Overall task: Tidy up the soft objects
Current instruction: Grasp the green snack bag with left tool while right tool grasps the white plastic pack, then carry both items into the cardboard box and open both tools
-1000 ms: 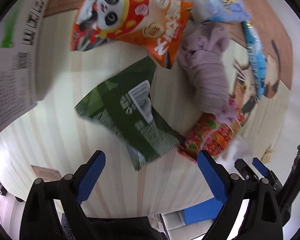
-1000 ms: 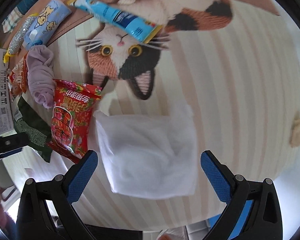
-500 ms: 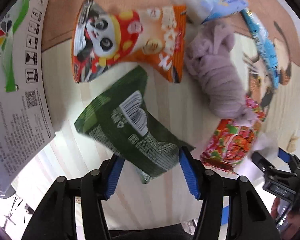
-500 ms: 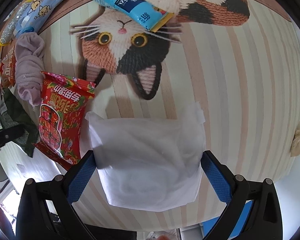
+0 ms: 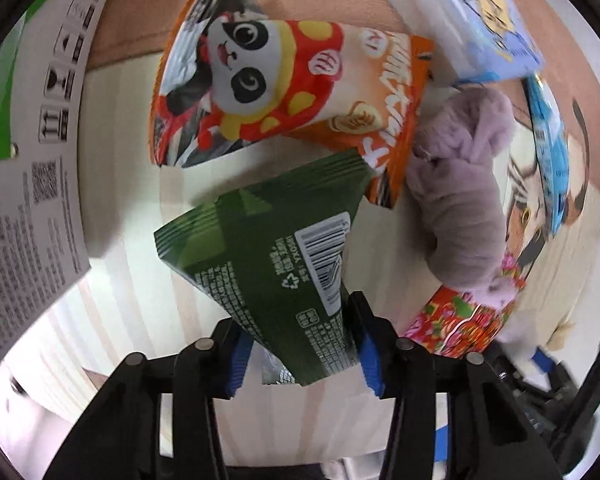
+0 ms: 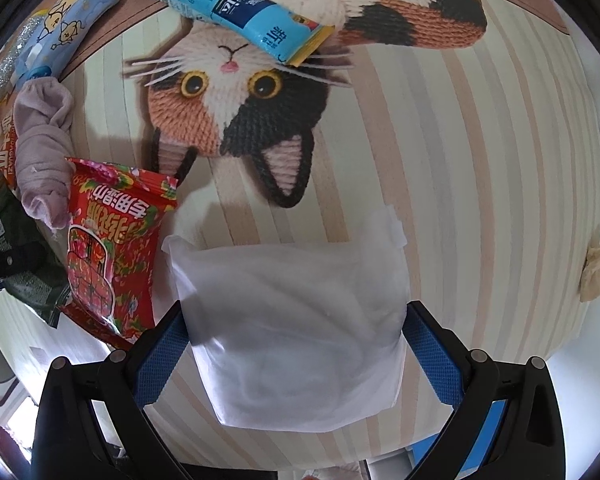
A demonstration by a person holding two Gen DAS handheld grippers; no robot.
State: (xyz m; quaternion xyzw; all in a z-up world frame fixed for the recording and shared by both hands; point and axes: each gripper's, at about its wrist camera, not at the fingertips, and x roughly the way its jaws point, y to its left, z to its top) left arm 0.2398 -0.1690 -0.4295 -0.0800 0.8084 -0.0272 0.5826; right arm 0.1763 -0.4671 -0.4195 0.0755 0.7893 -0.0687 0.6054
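Observation:
In the left wrist view my left gripper [image 5: 300, 344] is shut on the near end of a dark green snack packet [image 5: 268, 256], which looks lifted off the mat. Beyond it lie an orange panda snack bag [image 5: 284, 92] and a rolled mauve cloth [image 5: 460, 208]. In the right wrist view my right gripper [image 6: 296, 344] has its blue pads [image 6: 432, 356] pressed against both sides of a white translucent pouch [image 6: 296, 332] lying on the striped mat [image 6: 480, 160].
A red floral packet [image 6: 108, 248] lies left of the white pouch. A blue stick pack [image 6: 236, 12] lies across the cat picture. A light blue tissue pack [image 5: 472, 32] is at the back, a white printed box [image 5: 24, 160] at the left. A beige scrap [image 6: 594, 268] sits at the right.
My left gripper moved in, closed on the green packet and raised it. My right gripper moved forward over the white pouch and closed on its sides.

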